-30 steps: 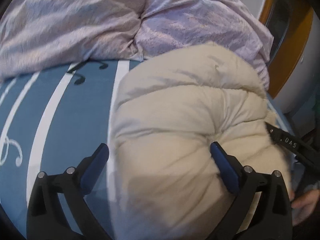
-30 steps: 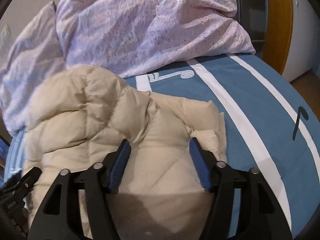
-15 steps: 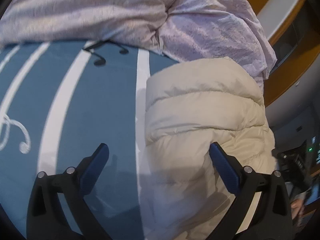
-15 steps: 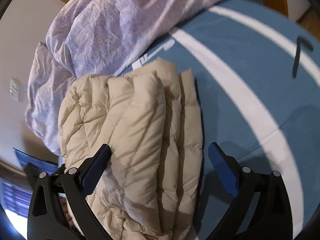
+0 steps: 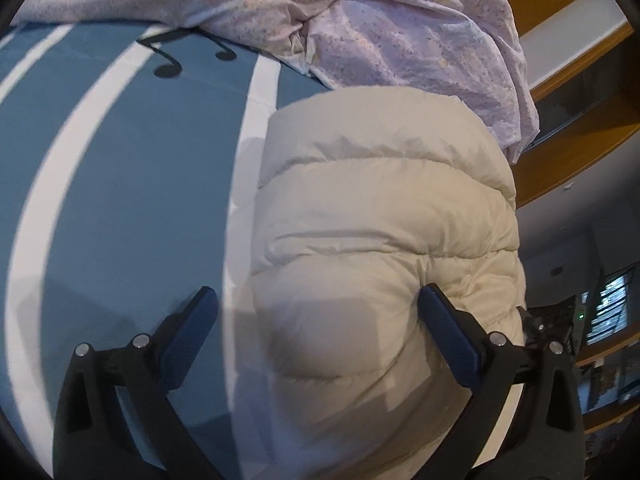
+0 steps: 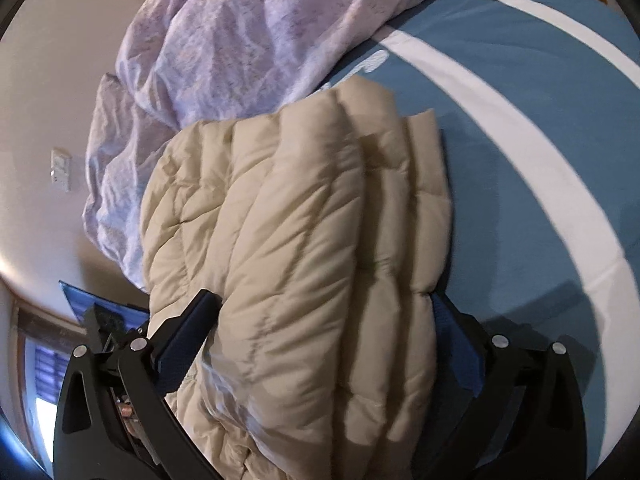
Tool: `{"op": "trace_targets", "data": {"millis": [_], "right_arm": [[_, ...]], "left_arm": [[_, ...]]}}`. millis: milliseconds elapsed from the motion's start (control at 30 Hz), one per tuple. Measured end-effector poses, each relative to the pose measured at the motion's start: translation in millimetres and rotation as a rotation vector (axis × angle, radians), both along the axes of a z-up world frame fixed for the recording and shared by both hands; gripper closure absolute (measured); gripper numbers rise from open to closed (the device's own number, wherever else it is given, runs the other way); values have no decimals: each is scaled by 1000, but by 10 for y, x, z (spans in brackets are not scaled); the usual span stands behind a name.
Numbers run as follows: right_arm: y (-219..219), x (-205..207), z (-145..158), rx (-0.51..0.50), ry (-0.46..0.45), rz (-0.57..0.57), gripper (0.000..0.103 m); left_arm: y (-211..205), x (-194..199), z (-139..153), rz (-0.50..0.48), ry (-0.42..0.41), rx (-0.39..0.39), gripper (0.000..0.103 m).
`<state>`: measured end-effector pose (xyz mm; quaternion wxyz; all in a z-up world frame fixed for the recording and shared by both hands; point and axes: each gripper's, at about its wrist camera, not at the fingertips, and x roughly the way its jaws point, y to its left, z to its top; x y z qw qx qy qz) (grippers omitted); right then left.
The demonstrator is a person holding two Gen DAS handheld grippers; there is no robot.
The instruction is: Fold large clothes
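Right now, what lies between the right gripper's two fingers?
The folded cream puffer jacket fills the span between the wide-open fingers of the right gripper, which have just been opening. It rests on the blue striped bedsheet. The right wrist view shows this.

The folded jacket lies on the bedsheet between the right claw's fingers, with the rumpled duvet beyond it.

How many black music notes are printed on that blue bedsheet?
2 show on the blue bedsheet in the left wrist view: one music note left, another right, beside the lilac duvet. Others may be hidden under the cream puffer jacket.
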<state>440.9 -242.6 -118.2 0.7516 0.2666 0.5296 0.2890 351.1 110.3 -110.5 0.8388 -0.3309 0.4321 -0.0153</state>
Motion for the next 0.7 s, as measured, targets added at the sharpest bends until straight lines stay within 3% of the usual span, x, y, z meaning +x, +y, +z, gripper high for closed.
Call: {"op": "trace_targets", "data": {"millis": [133,233,300,400,500,700], "right_arm": [[73,-8,-13,32,-13,20,3],[101,-16,-68,86,1,27,30],[109,-22,-68,118,-6,34,47],[132,-37,-4,147,-23,36,62],[210,-23,104,169,-39,40,71],[664,48,329,194,-93,111,77]], "left_arm": [[-48,35,-11,-17,-10,-40,4],[-80,37,-35,-41,-36,-125,26],[-107,17,6,-50,-60,-122,41],[-107,-46,79,-53,-87,-120,59],[-62,-135,174,-47,-114,-114,65],[213,-361,388,-4,-158,-67,65]]}}
